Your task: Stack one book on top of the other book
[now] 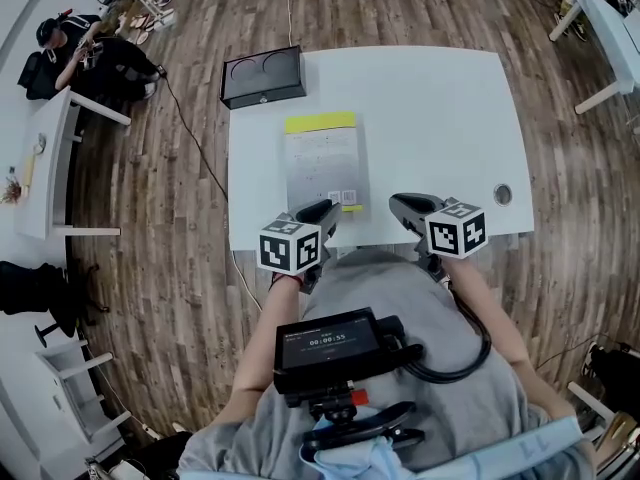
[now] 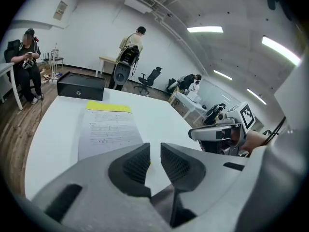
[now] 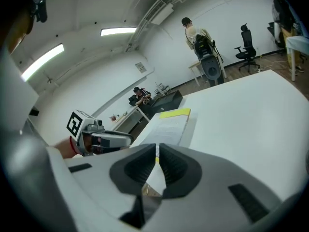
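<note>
Head view: books [image 1: 322, 158] on white table [image 1: 440, 118]

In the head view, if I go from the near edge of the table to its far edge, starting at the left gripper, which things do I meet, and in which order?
left gripper → book with a yellow strip → black box, at the table's far left corner.
</note>
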